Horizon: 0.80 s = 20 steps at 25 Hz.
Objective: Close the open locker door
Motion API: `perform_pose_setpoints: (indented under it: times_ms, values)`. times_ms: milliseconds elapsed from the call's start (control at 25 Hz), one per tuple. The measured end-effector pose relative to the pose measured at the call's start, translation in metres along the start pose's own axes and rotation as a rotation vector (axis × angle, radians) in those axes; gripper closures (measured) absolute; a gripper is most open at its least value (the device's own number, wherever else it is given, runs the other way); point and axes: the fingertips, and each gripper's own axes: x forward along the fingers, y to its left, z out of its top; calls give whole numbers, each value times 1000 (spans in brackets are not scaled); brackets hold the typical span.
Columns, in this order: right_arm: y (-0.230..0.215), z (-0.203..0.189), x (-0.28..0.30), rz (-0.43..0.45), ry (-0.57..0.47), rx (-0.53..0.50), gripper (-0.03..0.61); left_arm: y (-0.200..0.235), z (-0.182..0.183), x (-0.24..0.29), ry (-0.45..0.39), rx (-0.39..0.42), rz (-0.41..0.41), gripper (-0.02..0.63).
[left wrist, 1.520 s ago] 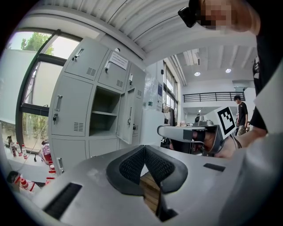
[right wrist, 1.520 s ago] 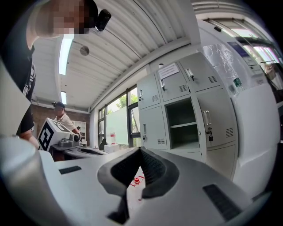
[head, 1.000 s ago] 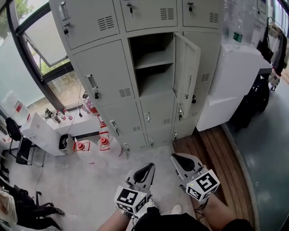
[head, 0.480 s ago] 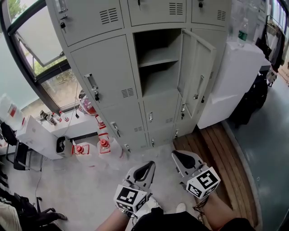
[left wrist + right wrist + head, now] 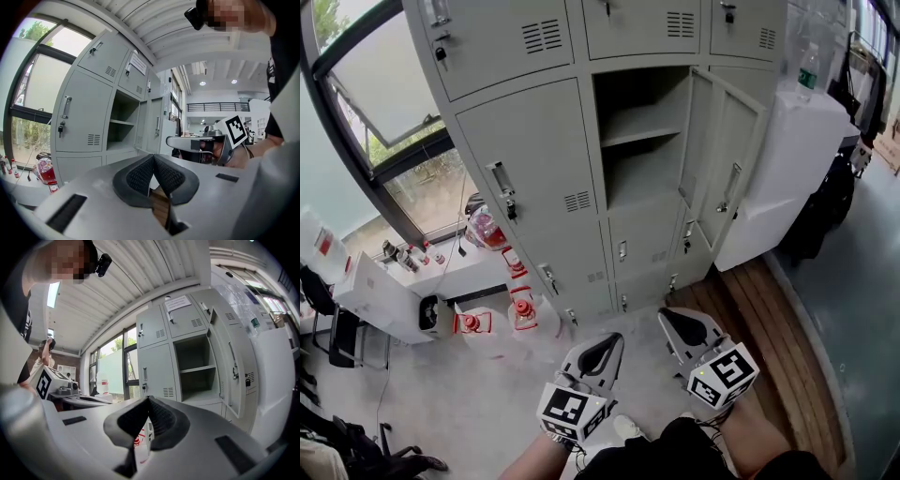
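The grey metal locker bank point(image 5: 534, 159) fills the upper part of the head view, beside a window point(image 5: 384, 84) on its left; in its middle column one compartment point(image 5: 642, 141) stands open, with a shelf point(image 5: 639, 127) across its upper half; the open locker door point(image 5: 727, 159) is hinged on that compartment's right edge and juts out from the locker front at a wide angle, its inner face turned toward the opening and its vertical handle point(image 5: 731, 187) on the outer face; the neighbouring doors lie flush and shut. The left gripper point(image 5: 602, 352) and the right gripper point(image 5: 680, 328) sit side by side low in the head view, over the pale floor, both aimed toward the lockers and well apart from the door; each carries its marker cube point(image 5: 567, 412) at the rear. In the left gripper view the left gripper point(image 5: 153, 161) has its dark ribbed pads pressed together with nothing between them, and the door point(image 5: 154, 126) shows edge-on beyond; in the right gripper view the right gripper point(image 5: 149, 404) is likewise pinched closed and empty, the door point(image 5: 232, 366) standing out at the right of the compartment. A white cabinet point(image 5: 787, 150) stands just right of the lockers with a bottle point(image 5: 809, 70) on top; red-and-white containers point(image 5: 523, 309) sit on the floor at the locker base; a strip of wooden flooring point(image 5: 769, 337) runs below the cabinet.
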Motion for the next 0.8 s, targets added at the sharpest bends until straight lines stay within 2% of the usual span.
perform_pose_setpoints:
  times_ms: [440,800]
  values:
    - [-15,15,3,-30,-20,-18,526,2,6,5,-7,11,-9,598]
    - [-82,44,-5,-104,-84,-16,526,-1,16,37,-4,24,-7,598]
